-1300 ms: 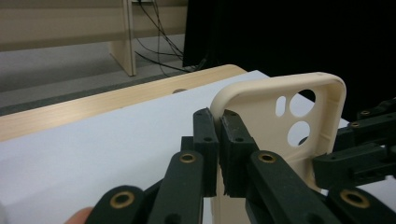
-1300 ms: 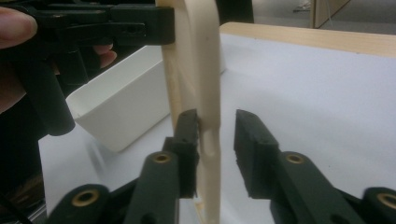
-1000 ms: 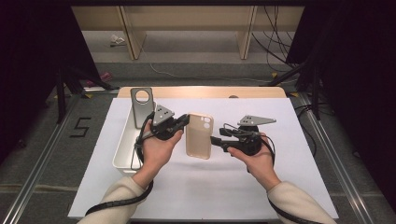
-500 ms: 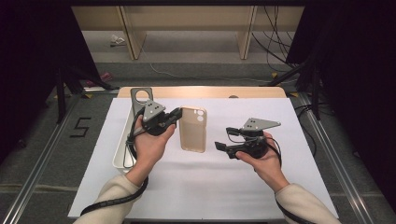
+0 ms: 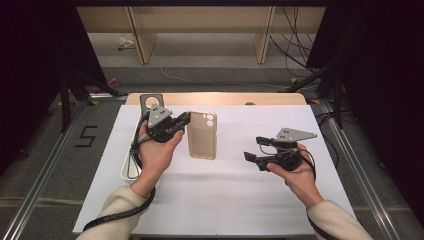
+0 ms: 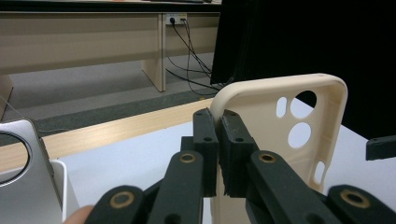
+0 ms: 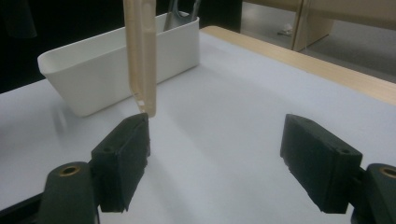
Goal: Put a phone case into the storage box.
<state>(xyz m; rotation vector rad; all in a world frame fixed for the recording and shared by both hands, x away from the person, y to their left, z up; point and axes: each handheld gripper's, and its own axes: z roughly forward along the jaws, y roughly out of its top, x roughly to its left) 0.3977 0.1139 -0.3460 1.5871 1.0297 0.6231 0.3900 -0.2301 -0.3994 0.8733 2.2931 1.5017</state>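
so the phone case (image 5: 202, 135) has been handed over: a second ago it was held between both grippers, now it's carried by the left gripper (image 5: 183, 119) alone and has been shifted toward the white tray (image 5: 126, 167). the right gripper (image 5: 251, 148) has been pulled back to the right, well apart from the case, with its jaws spread wide. the handoff looks done, and the case is probably meant for the tray next.

in the left gripper view the jaws are seen pressed onto the case's rim (image 6: 224, 100) near the camera cutouts, something that can't be made out from above. in the right gripper view the case (image 7: 141, 56) is seen edge-on, lifted clear of the tabletop (image 7: 224, 93), with the tray (image 7: 112, 70) behind it, so it's hanging in the air, which the high view doesn't make obvious.
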